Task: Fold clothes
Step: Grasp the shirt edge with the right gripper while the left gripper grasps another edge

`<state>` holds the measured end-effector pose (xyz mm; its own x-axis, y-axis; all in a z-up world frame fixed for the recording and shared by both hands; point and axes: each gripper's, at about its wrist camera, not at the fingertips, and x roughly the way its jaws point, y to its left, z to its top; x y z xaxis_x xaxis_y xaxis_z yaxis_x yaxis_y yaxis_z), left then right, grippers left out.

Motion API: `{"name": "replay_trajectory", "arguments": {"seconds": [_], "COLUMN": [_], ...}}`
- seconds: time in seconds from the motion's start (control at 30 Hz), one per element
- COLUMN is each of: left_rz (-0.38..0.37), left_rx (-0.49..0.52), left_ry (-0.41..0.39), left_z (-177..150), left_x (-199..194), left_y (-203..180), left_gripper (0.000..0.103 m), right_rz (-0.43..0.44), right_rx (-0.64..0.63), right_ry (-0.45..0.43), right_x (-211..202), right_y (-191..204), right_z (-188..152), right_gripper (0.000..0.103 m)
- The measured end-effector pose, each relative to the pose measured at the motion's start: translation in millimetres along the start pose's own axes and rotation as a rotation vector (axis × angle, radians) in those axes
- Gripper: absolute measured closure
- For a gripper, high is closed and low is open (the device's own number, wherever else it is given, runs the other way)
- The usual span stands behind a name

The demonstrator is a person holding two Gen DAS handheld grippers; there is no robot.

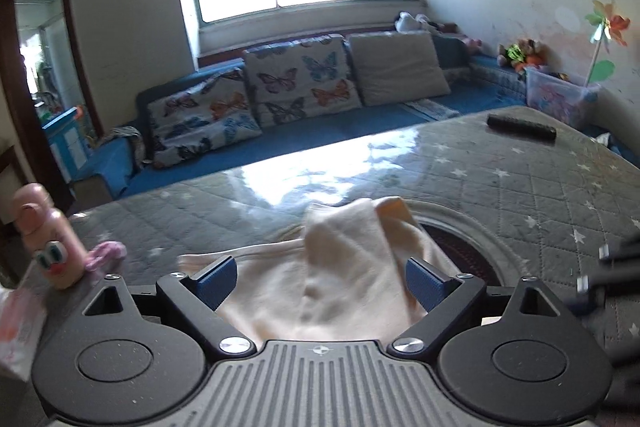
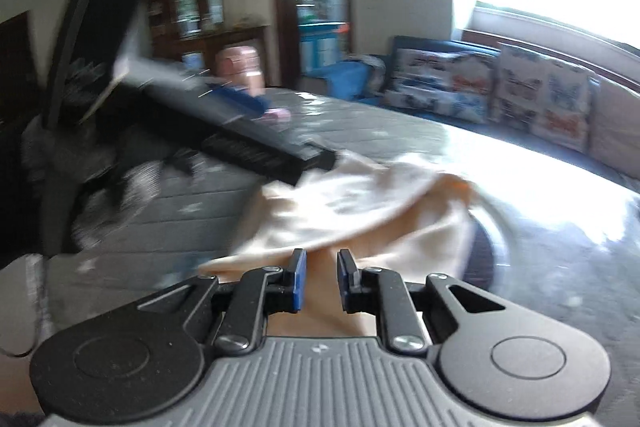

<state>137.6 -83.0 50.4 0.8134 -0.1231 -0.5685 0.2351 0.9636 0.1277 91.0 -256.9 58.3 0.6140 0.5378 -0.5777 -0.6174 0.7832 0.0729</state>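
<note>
A cream and pale orange garment [image 1: 344,255] lies rumpled on the grey star-quilted table cover [image 1: 500,167], one flap folded up over its middle. My left gripper [image 1: 318,269] stands open and wide just above its near part; the blue pads [image 1: 216,277] are clear of the fabric. In the right wrist view the same garment [image 2: 352,195] spreads ahead. My right gripper [image 2: 322,263] hangs over its near edge with only a narrow gap between the pads, and cloth shows through that gap without being pinched. The left gripper [image 2: 256,135] is a dark blur at the garment's far left edge.
A dark round inset [image 1: 464,247] in the table is partly under the garment. A black remote [image 1: 520,126] lies far right. A pink bottle [image 1: 44,235] and a pink cloth scrap [image 1: 106,253] stand at the left edge. A blue sofa with butterfly cushions [image 1: 300,83] is beyond.
</note>
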Motion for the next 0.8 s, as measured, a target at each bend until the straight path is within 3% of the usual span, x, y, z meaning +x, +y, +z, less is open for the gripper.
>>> {"name": "replay_trajectory", "arguments": {"seconds": [0.27,0.5,0.57,0.73,0.8], "left_rz": [-0.01,-0.015,-0.021,-0.035,-0.036], "left_rx": [0.01,-0.005,-0.002,-0.019,-0.03], "left_ry": [0.073,0.139,0.155,0.172,0.16], "left_z": [14.2,12.6,9.1,7.7,7.0], "left_x": [62.7,101.7,108.1,110.7,107.0], "left_y": [-17.3,-16.7,-15.7,-11.0,-6.6], "left_gripper": [0.015,0.025,0.038,0.085,0.09], "right_rz": [-0.105,-0.105,-0.096,-0.064,-0.052], "right_rx": [0.14,0.198,0.213,0.23,0.237], "right_ry": [0.019,0.051,0.056,0.073,0.08], "right_x": [39.8,108.9,126.5,157.9,164.8], "right_y": [-83.0,-129.8,-139.3,-147.5,-147.2], "right_z": [16.7,31.5,33.9,36.2,35.6], "right_gripper": [0.087,0.087,0.086,0.08,0.08]}}
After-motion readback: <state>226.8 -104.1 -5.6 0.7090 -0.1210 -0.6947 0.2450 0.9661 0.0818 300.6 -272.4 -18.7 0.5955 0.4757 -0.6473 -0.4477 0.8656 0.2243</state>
